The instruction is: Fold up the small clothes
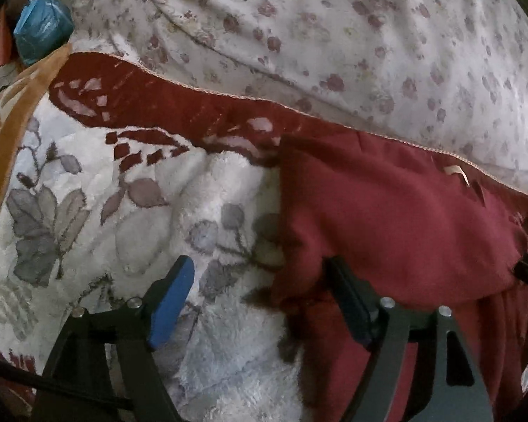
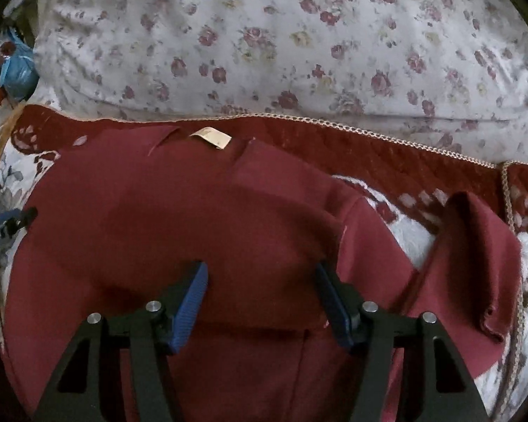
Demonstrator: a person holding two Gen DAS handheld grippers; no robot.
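Note:
A dark red small garment (image 2: 179, 218) lies spread on a fleecy white blanket (image 1: 123, 218) with grey flowers. Its collar with a beige label (image 2: 211, 138) points to the far side. One sleeve (image 2: 475, 256) lies out to the right, bunched. My right gripper (image 2: 260, 292) is open, just above the middle of the garment. My left gripper (image 1: 260, 288) is open and straddles the garment's left edge (image 1: 387, 218), one finger over the blanket, the other over the red cloth. The left gripper's tip shows at the left rim of the right wrist view (image 2: 7, 227).
A white pillow with red roses (image 2: 281, 45) lies along the far side. The blanket's dark red border (image 1: 165, 98) with pale trim runs below it. A blue plastic bag (image 1: 42, 31) sits at the far left off the bed.

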